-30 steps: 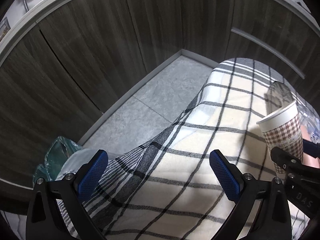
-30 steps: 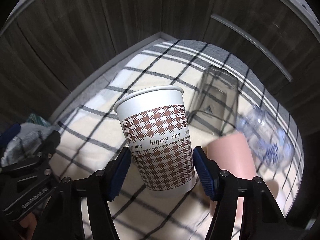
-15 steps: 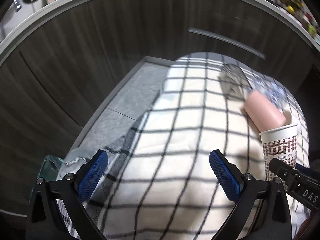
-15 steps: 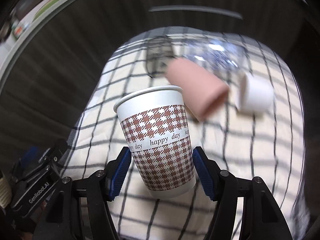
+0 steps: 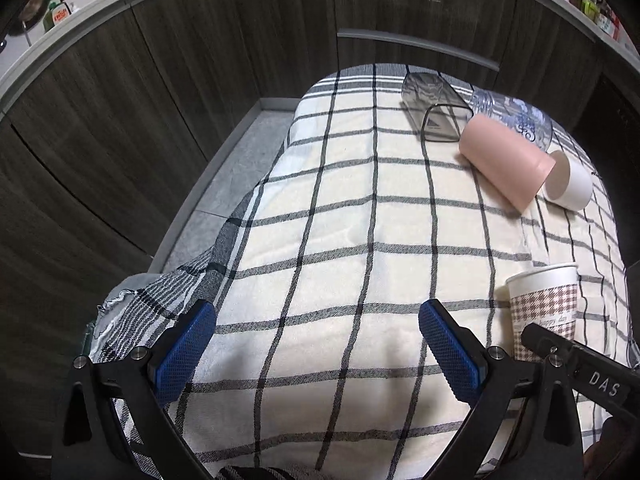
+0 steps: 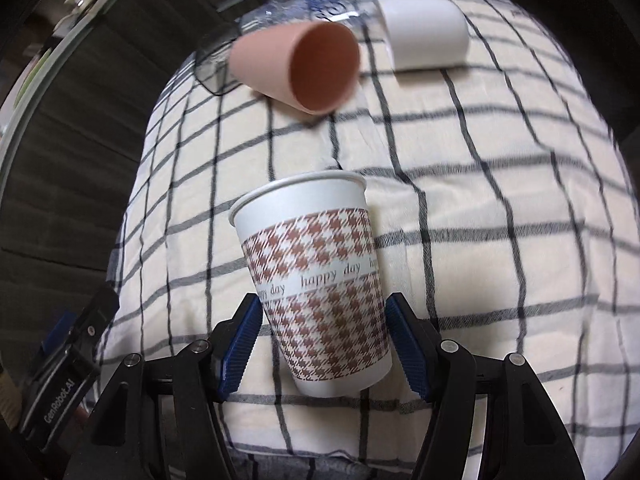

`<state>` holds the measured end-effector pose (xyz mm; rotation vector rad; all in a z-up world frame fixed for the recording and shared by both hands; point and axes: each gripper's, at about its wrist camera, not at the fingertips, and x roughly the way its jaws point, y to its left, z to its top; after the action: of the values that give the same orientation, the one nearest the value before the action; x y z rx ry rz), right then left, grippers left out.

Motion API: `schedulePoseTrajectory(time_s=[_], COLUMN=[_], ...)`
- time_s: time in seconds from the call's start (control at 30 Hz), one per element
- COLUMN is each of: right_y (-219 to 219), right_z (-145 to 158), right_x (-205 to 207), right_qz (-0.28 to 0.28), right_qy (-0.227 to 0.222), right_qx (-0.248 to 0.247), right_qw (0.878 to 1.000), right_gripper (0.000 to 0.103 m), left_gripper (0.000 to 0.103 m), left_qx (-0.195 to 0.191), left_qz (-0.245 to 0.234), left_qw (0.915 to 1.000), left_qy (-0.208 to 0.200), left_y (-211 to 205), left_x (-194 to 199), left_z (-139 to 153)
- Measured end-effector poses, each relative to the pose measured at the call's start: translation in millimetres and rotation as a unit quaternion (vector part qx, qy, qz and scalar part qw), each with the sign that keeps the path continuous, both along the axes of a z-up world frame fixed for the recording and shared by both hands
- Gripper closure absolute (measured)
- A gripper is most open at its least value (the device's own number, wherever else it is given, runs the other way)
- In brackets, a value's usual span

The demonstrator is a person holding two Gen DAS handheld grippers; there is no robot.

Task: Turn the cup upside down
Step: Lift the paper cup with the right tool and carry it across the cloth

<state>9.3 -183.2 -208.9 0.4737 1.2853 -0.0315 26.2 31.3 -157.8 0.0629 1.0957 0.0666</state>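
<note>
A paper cup with a brown houndstooth band and "happy day" lettering stands rim-up between the blue pads of my right gripper, which is shut on its lower half. The cup tilts slightly left, over the checked cloth. In the left wrist view the same cup shows at the far right, held by the right gripper's black arm. My left gripper is open and empty, over the cloth's near left part.
A pink cup lies on its side at the far end, mouth toward me. A white cup lies beside it. A clear glass and a clear plastic bottle lie behind. Dark wood cabinets surround the table.
Both views have swung toward the right over the table, so the lying cups are seen from another side. The paper cup stays gripped in the right gripper, rim-up. The left gripper stays open.
</note>
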Motion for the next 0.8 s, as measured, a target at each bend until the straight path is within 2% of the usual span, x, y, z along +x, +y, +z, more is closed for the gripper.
schedulePoseTrajectory(time_s=[0.2, 0.23, 0.27, 0.33, 0.53, 0.8], right_y=[4.6, 4.8, 4.9, 4.1, -3.2, -36.1], right_z=[-0.4, 1.6, 3.8, 10.1, 33.5, 64.8], right_x=[1.6, 0.5, 0.4, -1.5, -15.4, -53.6], right_qz=[0.005, 0.005, 0.004, 0.003, 0.006, -0.017], right_qy=[0.005, 0.002, -0.001, -0.013, -0.047, -0.100], right_qx=[0.001, 0.001, -0.001, -0.006, -0.020, -0.081], right_qw=[1.000, 1.000, 1.000, 1.000, 0.999, 0.992], right_gripper=[0.039, 0.036, 0.027, 0.020, 0.020, 0.020], left_gripper=[0.000, 0.000, 0.000, 0.000, 0.000, 0.000], left_qx=[0.003, 0.004, 0.004, 0.006, 0.004, -0.014], left_qz=[0.002, 0.001, 0.000, -0.002, -0.018, -0.067], left_qw=[1.0000, 1.0000, 1.0000, 0.9999, 0.9994, 0.9931], left_qy=[-0.004, -0.005, -0.007, -0.010, -0.029, -0.095], left_y=[1.1, 0.3, -0.4, -2.0, -14.8, -58.3], left_x=[0.1, 0.0, -1.1, -2.6, -15.2, -44.5], left_z=[0.7, 1.6, 2.8, 4.1, 12.9, 26.6])
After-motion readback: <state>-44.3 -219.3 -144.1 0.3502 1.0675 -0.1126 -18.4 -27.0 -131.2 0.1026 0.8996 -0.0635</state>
